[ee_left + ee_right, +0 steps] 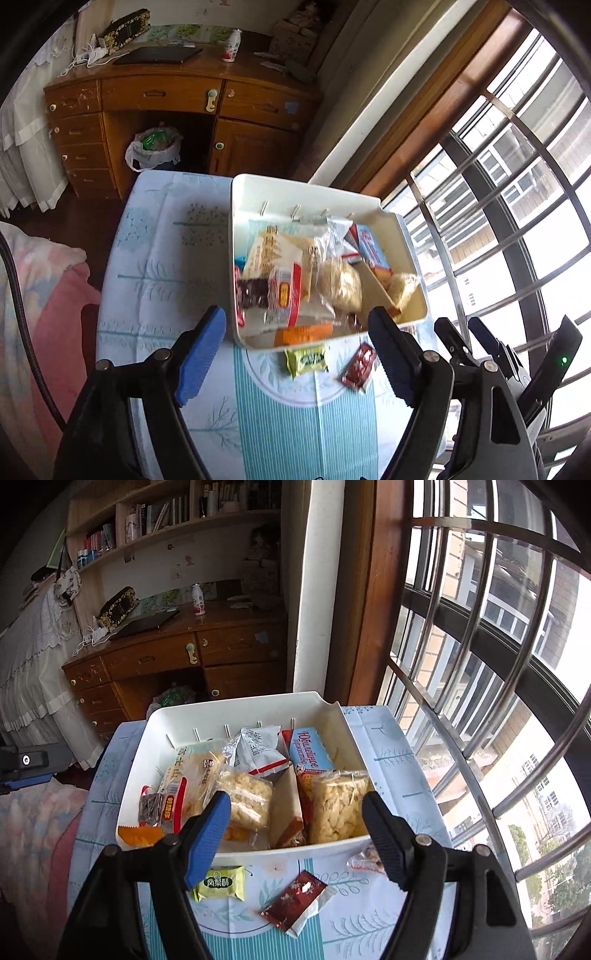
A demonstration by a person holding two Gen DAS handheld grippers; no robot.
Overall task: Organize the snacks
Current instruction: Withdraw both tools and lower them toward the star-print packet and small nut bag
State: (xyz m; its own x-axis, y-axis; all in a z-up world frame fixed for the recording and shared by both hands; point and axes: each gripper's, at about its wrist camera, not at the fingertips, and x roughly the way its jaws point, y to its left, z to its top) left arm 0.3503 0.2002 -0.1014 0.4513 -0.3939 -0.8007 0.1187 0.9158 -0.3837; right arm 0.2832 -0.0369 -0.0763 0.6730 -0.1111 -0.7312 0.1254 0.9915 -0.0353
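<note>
Right wrist: finger point(384, 834) hides packet point(364, 858) (partly).

Snack-filled white bin point(177, 716) on table point(391, 760)

Bin: white plastic bin point(334, 716), open-topped, heaped with wrapped snacks, sitting on the counter.
Inside: two clear puffed-rice packs point(341, 805), a blue biscuit box point(308, 747), a silver pouch point(255, 751).
Outside: yellow-green packet point(221, 882) and red sachet point(293, 899) lying flat just beside the near wall.
</note>
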